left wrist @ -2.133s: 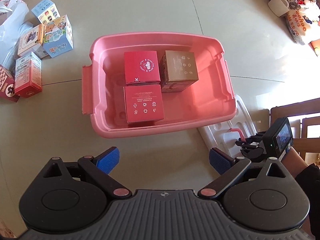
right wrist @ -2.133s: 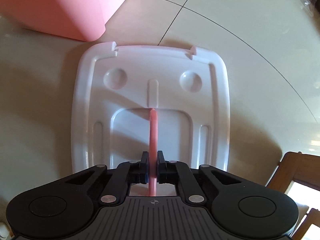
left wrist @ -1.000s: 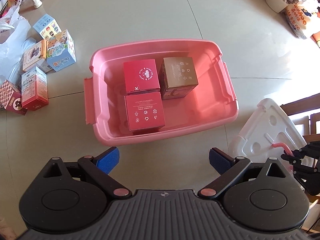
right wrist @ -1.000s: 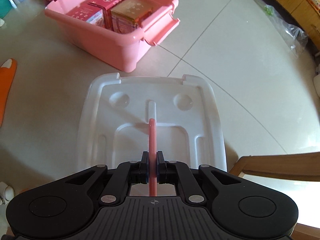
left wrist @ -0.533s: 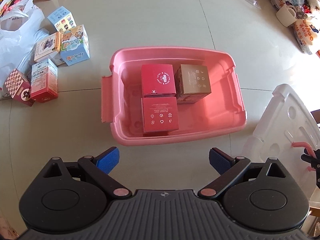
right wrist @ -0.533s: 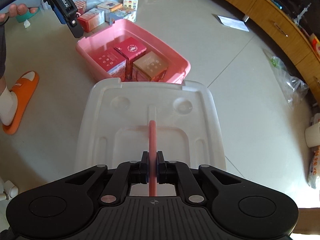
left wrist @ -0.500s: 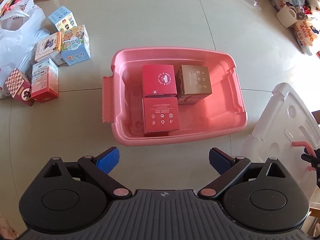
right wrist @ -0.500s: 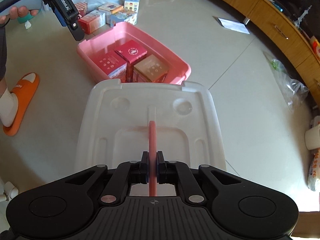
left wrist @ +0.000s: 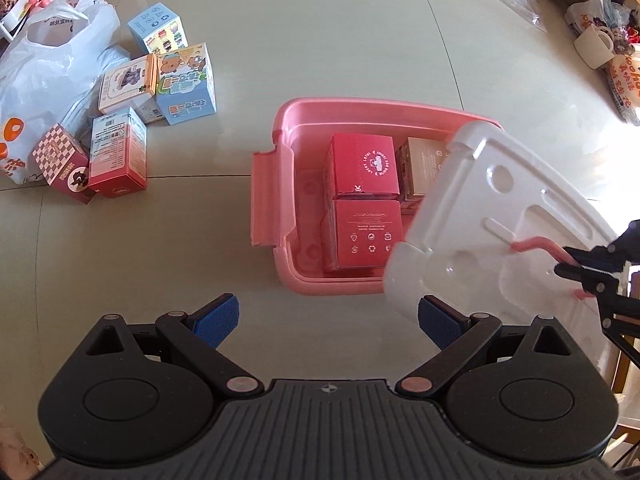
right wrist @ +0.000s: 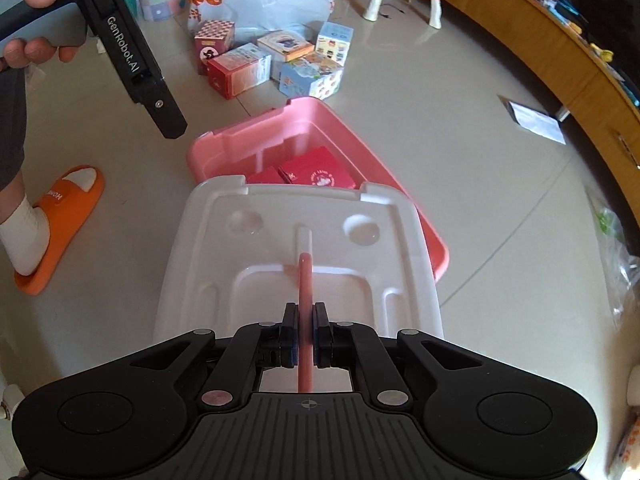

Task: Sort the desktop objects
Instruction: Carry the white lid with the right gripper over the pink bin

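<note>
A pink bin (left wrist: 280, 208) (right wrist: 248, 144) sits on the floor with two red boxes (left wrist: 366, 168) and a brown box (left wrist: 420, 168) inside. My right gripper (right wrist: 306, 338) (left wrist: 568, 260) is shut on the pink handle (right wrist: 305, 288) of the white lid (right wrist: 296, 248) (left wrist: 492, 216). It holds the lid in the air, tilted, over the bin's right part. My left gripper (left wrist: 328, 320) is open and empty, above the floor in front of the bin.
Several small boxes (left wrist: 156, 92) (right wrist: 280, 60) and a white plastic bag (left wrist: 44, 52) lie left of the bin. A foot in an orange slipper (right wrist: 56, 220) stands beside the bin. A white mug (left wrist: 594, 46) and bags lie far right.
My right gripper has lifted the lid off the floor and carried it left over the bin's right part. The left gripper has risen and drawn back, staying open.
</note>
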The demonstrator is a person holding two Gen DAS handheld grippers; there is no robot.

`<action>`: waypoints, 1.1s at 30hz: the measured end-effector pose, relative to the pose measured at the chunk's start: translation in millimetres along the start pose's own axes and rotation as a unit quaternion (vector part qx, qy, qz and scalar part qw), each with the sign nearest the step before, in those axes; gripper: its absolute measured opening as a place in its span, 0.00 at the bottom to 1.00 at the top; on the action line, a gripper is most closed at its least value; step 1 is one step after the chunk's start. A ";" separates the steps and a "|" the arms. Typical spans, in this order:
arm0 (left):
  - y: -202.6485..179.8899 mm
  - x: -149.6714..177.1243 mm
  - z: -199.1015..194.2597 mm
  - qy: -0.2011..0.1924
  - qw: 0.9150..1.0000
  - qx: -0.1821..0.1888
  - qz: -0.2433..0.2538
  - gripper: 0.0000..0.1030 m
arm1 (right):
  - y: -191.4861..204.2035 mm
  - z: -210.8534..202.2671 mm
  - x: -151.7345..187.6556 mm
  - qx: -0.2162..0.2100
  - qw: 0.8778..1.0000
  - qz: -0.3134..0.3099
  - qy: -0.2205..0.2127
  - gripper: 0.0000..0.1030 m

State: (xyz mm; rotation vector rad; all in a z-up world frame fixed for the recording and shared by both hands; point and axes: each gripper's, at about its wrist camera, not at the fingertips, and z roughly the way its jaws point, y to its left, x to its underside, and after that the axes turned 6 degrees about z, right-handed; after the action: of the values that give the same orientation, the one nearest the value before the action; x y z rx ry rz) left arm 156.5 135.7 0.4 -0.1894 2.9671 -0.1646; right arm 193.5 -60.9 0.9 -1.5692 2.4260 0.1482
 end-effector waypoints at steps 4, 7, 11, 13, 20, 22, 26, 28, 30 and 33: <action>11.5 -1.3 6.9 0.007 1.000 -0.013 -0.009 0.96 | -3.5 21.5 -41.0 -0.005 0.999 -0.030 -0.022 0.01; 18.7 -3.2 15.3 0.018 1.000 -0.019 -0.013 0.96 | -7.0 37.3 -63.0 -0.013 0.999 -0.042 -0.023 0.01; 26.9 -7.2 27.7 0.032 0.999 -0.025 -0.017 0.96 | -12.0 69.6 -66.5 -0.022 0.999 -0.048 0.005 0.04; 30.0 -9.2 34.3 0.039 0.998 -0.027 -0.030 0.96 | -13.5 78.0 -67.3 -0.028 0.998 -0.048 0.017 0.06; 14.6 -13.1 38.8 0.046 0.999 -0.005 -0.006 0.96 | -21.8 68.1 -73.3 -0.037 0.999 -0.024 0.011 0.34; 9.6 -14.2 39.7 0.046 0.999 -0.002 -0.001 0.96 | -23.3 57.0 -68.8 -0.052 0.998 -0.016 0.019 0.43; -4.1 -15.2 42.0 0.044 0.999 0.003 0.015 0.96 | -19.6 57.0 -41.9 -0.048 0.996 -0.027 0.064 0.43; -11.6 -15.3 43.9 0.045 0.999 0.003 0.024 0.96 | -19.0 67.4 -25.6 -0.036 0.995 -0.031 0.092 0.40; -18.9 -15.8 45.8 0.046 0.998 0.002 0.034 0.96 | -19.4 79.7 -10.1 -0.023 0.992 -0.034 0.119 0.28; -29.8 -16.6 48.6 0.048 0.998 0.000 0.048 0.96 | -22.2 89.2 2.4 -0.013 0.992 -0.037 0.123 0.12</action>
State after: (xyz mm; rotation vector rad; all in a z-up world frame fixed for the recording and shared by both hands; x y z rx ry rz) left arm 184.5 103.7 -41.1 -0.0401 3.0643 -0.1664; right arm 226.2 -52.8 -84.7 -1.7803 2.5520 -0.0292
